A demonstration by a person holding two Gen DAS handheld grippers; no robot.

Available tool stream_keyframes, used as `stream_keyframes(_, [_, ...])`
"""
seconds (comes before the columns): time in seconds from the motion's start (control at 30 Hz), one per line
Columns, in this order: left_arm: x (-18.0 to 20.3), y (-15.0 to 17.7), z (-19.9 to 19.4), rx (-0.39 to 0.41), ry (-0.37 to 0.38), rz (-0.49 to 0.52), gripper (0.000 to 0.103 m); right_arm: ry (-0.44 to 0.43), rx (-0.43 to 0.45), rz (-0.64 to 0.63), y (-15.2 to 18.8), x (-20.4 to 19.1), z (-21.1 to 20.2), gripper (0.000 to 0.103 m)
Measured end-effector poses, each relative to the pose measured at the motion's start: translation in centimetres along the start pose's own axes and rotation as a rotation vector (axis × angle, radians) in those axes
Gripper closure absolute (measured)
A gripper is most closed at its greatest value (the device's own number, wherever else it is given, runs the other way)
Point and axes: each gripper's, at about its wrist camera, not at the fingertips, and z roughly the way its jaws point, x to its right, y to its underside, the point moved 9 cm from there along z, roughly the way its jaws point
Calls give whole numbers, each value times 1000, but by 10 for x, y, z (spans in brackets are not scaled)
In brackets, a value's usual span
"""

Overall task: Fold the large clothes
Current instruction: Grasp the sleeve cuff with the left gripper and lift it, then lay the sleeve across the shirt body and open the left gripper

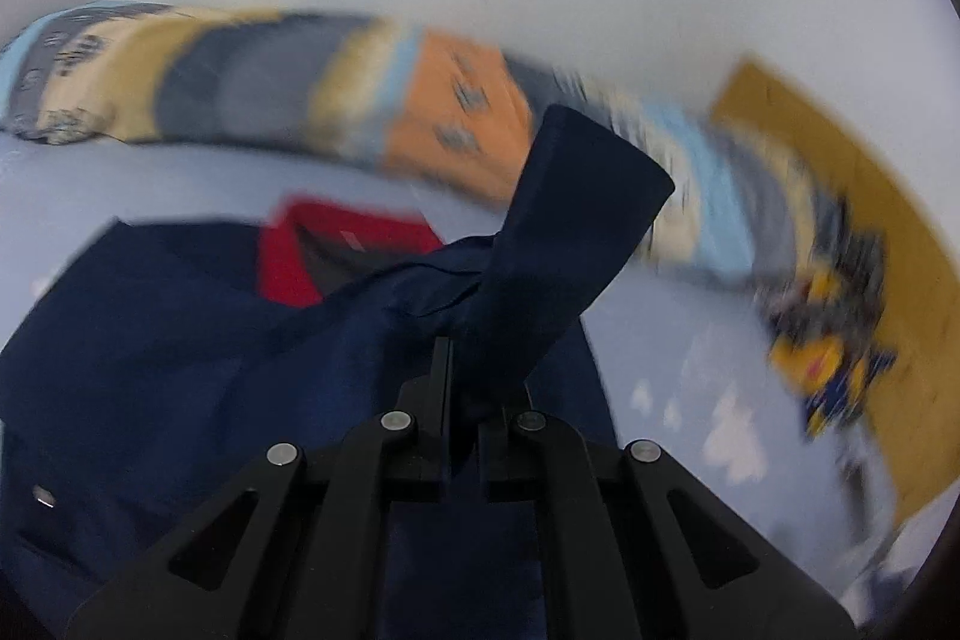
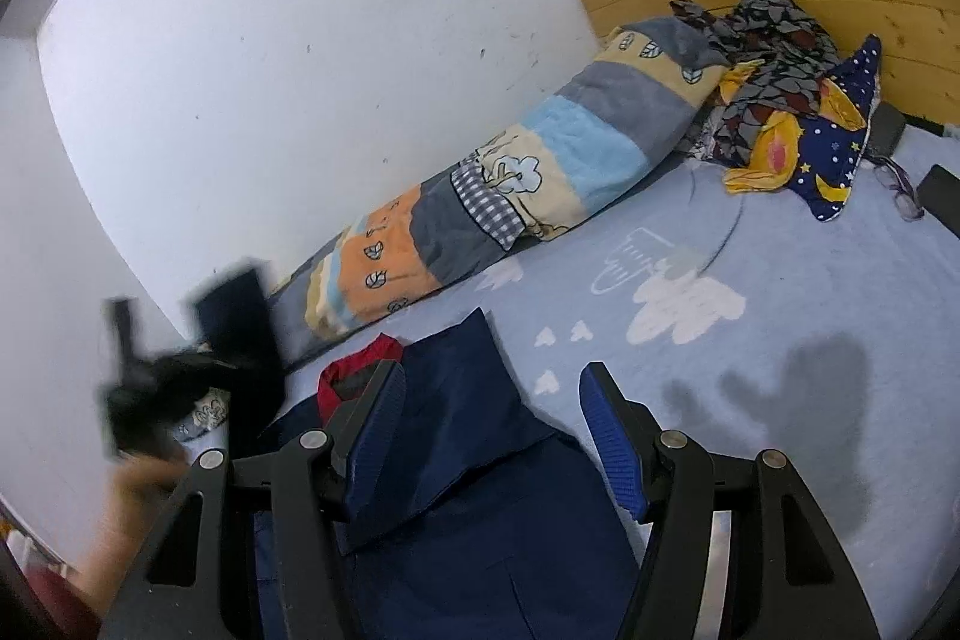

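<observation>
Folding looks only partly under way, judging by how the navy jacket (image 2: pixel 480 460) lies: it is spread on the pale blue bed sheet (image 2: pixel 810 340) in the lower middle of the right wrist view, with its red lining (image 2: pixel 354 370) showing at the collar and one panel already turned over onto the body. The far side is not yet laid down, and the final squaring up looks still to come.

In the left wrist view, the left gripper (image 1: pixel 465 400) sits at lower centre with its jaws closed tight on a sleeve (image 1: pixel 576 220) of the jacket, which rises from between the fingers toward the upper right of the frame, cuff end free. The rest of the jacket hangs and spreads to the lower left of those fingers. The background is streaked with blur.

The right gripper (image 2: pixel 489 382) holds its blue-padded fingers (image 2: pixel 612 448) apart, gripping nothing; the turned-over panel of the jacket lies between and below them, whether touching I cannot tell. A patchwork pillow roll (image 2: pixel 480 208) lies along the wall, above the jacket in the frame
</observation>
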Motion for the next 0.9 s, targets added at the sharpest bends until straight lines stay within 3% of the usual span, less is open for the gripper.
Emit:
stream_keyframes(0.2, [33,86,81,-159,-144,116,96,-21,-1,10,-1,6,-7,40])
stream_keyframes(0.27, [42,87,83,-125,-183,144,94,-19,3,8,-3,7,-8,39])
stream_keyframes(0.3, [46,88,82,-129,-174,145,84,-17,-1,10,-2,8,-7,39])
stream_keyframes(0.33, [49,88,82,-147,-149,143,64,-17,-5,14,-2,9,-6,39])
stream_keyframes(0.4, [58,90,77,-189,-100,158,43,-18,-19,32,-1,13,-4,39])
stream_keyframes(0.47, [69,91,61,-188,-43,180,43,-16,-20,45,-2,14,-3,39])
stream_keyframes(0.57, [82,93,38,-160,53,208,30,-15,-15,54,-1,13,-3,39])
stream_keyframes(0.6, [76,88,27,-129,54,220,26,-18,-17,52,0,11,-3,39])
stream_keyframes(0.73, [10,66,14,-102,-73,201,25,-17,-17,34,1,8,-5,39])
stream_keyframes(0.83, [-80,51,4,-92,-288,163,25,-7,-28,34,3,10,-1,39])
stream_keyframes(0.9, [-136,54,3,-129,-391,130,25,-2,-42,43,5,12,3,39])
